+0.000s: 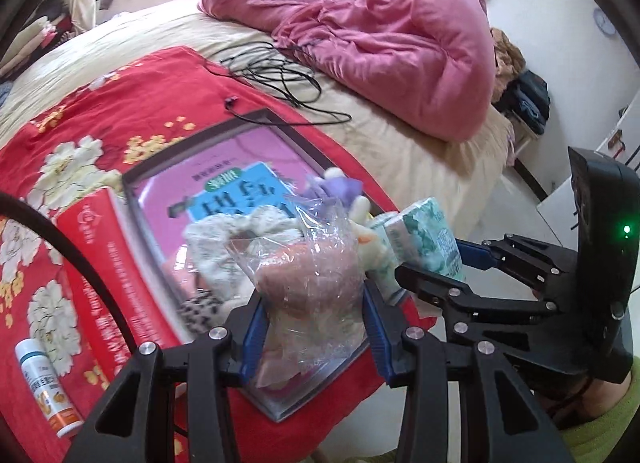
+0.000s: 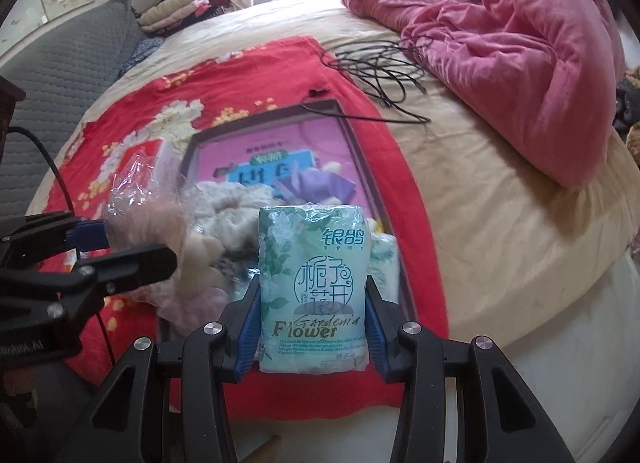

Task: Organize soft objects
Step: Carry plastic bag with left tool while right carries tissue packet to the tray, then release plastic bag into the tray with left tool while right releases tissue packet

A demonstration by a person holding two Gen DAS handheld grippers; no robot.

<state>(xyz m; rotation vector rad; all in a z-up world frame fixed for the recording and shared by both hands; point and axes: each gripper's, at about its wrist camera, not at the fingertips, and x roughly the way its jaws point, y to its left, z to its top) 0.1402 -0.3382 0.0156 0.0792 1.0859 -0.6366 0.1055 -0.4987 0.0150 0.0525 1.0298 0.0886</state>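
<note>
With the left hand-held gripper (image 1: 314, 327) clamped on a crinkly clear plastic bag of pinkish fluff (image 1: 308, 275) and the right hand-held gripper (image 2: 312, 327) on a green tissue pack (image 2: 312, 291), we judge both must next be lowered into the shallow pink-lined box (image 2: 360, 151) at mid-frame.

I see bed (image 2: 500, 231) with beige sheet. Red floral blanket (image 2: 248, 79) spread over near end. Pink duvet (image 2: 520, 63) bunched at far right. Black cable (image 2: 380, 71) tangled between duvet and blanket. Red box (image 1: 96, 247) on blanket; small white bottle (image 1: 48, 391) lying near it. Grey quilted headboard (image 2: 68, 71) at left. Folded clothes (image 2: 176, 11) stacked beyond bed.
</note>
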